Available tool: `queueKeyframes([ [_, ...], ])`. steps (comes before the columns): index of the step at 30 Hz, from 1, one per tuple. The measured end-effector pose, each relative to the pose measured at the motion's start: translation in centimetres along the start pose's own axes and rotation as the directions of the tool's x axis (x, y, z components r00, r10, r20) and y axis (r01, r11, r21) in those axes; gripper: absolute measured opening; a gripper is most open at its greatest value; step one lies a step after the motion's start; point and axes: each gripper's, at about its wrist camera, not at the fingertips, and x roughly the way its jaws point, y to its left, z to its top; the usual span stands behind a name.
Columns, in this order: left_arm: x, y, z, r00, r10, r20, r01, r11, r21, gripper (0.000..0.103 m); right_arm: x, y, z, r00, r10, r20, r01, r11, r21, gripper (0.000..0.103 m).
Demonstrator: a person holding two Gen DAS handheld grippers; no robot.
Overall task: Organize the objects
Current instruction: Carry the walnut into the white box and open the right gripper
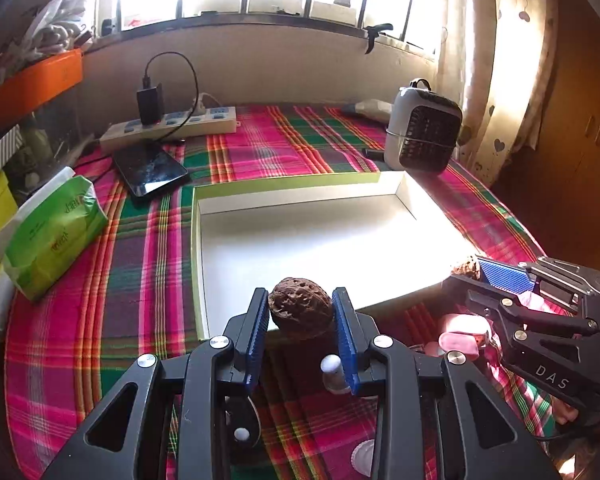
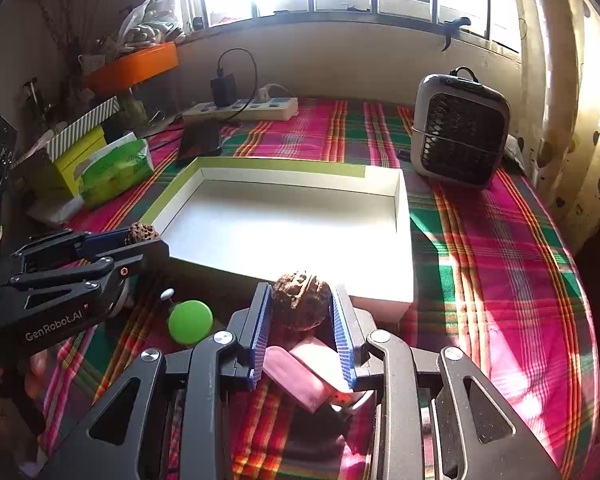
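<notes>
My left gripper point(image 1: 301, 312) is shut on a brown walnut point(image 1: 300, 312) and holds it above the near edge of the white box lid point(image 1: 300, 240). My right gripper point(image 2: 302, 308) is shut on a second walnut point(image 2: 300, 300), just in front of the lid's near rim point(image 2: 372, 300). The left gripper also shows in the right wrist view point(image 2: 140, 236) with its walnut point(image 2: 142, 233). The right gripper shows in the left wrist view point(image 1: 470, 272) with its walnut point(image 1: 465, 269). The lid's inside is bare white.
Pink objects point(image 2: 300, 372) lie under the right gripper. A green round thing point(image 2: 190, 322) and a small white bottle point(image 1: 332, 372) lie on the plaid cloth point(image 2: 500, 260). Behind the lid stand a small fan heater point(image 2: 460, 128), a phone point(image 1: 152, 172), a power strip point(image 1: 168, 126) and a green tissue pack point(image 1: 52, 232).
</notes>
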Motion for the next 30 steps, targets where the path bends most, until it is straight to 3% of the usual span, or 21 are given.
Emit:
queueKeyframes([
  [13, 4.8, 2.0, 3.2, 0.998, 0.008, -0.057, -0.008, 1.000, -0.011, 0.030, 5.5, -0.2, 4.6, 0.997, 0.009, -0.070, -0.011, 0.999, -0.038, 0.031],
  [30, 8.7, 2.8, 5.1, 0.993, 0.027, -0.115, -0.026, 1.000, 0.004, 0.030, 10.8, -0.7, 7.1, 0.988, -0.005, -0.157, 0.000, 0.999, -0.032, 0.031],
])
